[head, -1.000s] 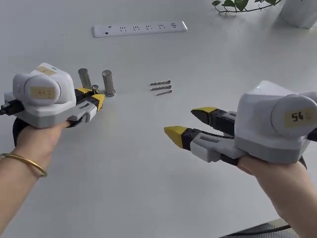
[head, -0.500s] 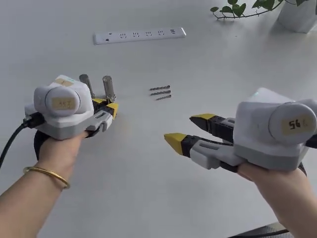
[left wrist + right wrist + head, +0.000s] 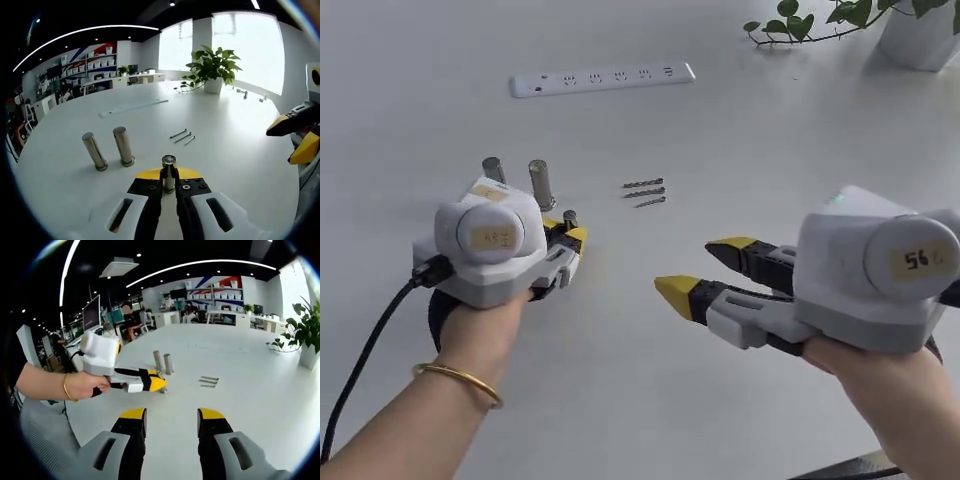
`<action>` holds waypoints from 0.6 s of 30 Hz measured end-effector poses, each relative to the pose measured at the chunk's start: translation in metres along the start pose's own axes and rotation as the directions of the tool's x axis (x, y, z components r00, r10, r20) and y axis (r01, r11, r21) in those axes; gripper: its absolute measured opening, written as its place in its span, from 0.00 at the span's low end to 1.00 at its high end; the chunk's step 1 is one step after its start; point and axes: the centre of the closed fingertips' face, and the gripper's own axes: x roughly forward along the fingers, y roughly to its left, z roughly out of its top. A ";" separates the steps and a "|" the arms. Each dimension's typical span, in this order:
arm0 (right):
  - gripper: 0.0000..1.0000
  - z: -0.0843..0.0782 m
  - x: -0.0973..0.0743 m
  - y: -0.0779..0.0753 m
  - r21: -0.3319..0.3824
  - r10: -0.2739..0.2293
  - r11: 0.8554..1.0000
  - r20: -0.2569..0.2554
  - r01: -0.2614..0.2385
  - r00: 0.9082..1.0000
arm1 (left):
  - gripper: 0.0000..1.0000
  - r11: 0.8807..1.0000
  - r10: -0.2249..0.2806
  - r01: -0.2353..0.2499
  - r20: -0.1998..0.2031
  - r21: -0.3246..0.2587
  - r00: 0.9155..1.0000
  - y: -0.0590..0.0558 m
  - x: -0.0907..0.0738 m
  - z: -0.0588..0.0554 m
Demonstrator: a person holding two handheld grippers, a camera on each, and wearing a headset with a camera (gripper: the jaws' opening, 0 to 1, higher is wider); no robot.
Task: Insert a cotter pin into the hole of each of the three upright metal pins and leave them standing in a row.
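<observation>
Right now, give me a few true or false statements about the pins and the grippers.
1. The left gripper is shut on a metal pin. True.
2. Three cotter pins lie loose on the table. True.
3. The right gripper holds a cotter pin. False: its jaws are open and hold nothing.
4. The other two pins lie flat. False: both stand upright, side by side.
</observation>
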 end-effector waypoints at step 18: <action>0.37 0.000 -0.001 -0.001 0.019 -0.003 1.000 0.008 0.003 1.000 | 0.08 0.999 0.036 -0.035 -0.007 0.039 0.999 0.000 0.001 -0.004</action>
